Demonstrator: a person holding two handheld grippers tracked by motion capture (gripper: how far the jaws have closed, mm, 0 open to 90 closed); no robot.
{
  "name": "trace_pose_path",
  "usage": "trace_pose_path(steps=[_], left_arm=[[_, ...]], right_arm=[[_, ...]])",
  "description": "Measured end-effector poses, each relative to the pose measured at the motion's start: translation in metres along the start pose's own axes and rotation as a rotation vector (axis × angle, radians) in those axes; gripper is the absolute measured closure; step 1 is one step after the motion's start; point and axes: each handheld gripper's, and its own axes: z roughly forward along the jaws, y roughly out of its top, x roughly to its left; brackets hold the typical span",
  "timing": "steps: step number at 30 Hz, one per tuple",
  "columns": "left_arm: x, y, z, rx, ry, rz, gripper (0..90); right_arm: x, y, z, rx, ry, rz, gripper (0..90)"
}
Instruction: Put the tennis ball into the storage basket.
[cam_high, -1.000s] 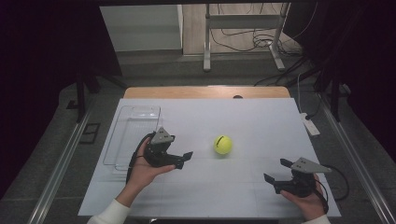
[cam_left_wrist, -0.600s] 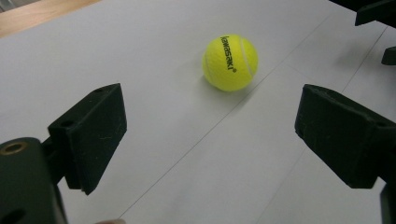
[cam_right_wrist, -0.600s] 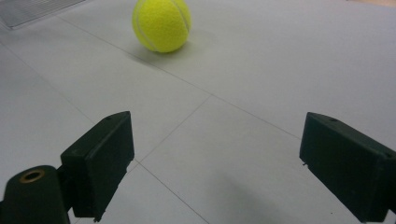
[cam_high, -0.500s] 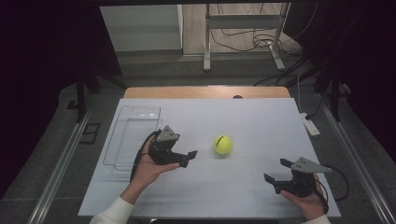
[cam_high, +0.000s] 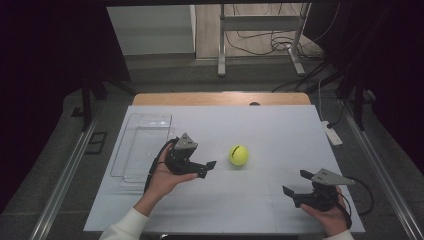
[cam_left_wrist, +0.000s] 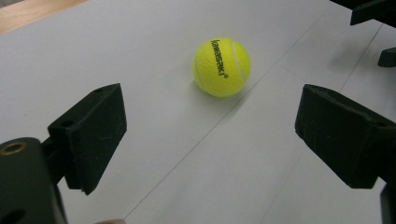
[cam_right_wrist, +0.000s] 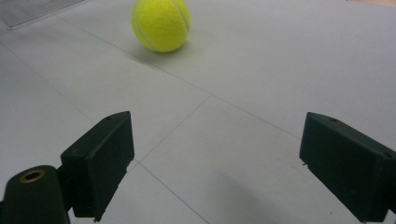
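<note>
A yellow tennis ball (cam_high: 239, 155) with black lettering rests on the white table top near its middle. My left gripper (cam_high: 207, 169) hovers just to the left of it, jaws wide apart and pointing at the ball, a short gap between them. In the left gripper view the ball (cam_left_wrist: 222, 67) lies ahead of the open left gripper (cam_left_wrist: 210, 140), beyond its tips. My right gripper (cam_high: 296, 182) is low at the front right, open and holding nothing. In the right gripper view the ball (cam_right_wrist: 161, 24) sits far ahead of the right gripper (cam_right_wrist: 215, 158).
A clear plastic tray (cam_high: 145, 145) stands at the left of the table, behind the left hand; its corner (cam_right_wrist: 32, 9) appears in the right gripper view. A white power strip (cam_high: 331, 134) lies off the right edge. The other gripper (cam_left_wrist: 373, 14) appears far off.
The left hand has edged slightly to the right, toward the ball. The right hand and the ball have stayed where they were.
</note>
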Motion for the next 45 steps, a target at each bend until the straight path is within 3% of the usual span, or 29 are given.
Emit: trace_pose_path(steps=[45], left_arm=[[-0.012, 0.020, 0.030, 0.026, -0.045, 0.027, 9.5]], right_arm=[[0.000, -0.001, 0.001, 0.003, 0.000, 0.002, 10.7]])
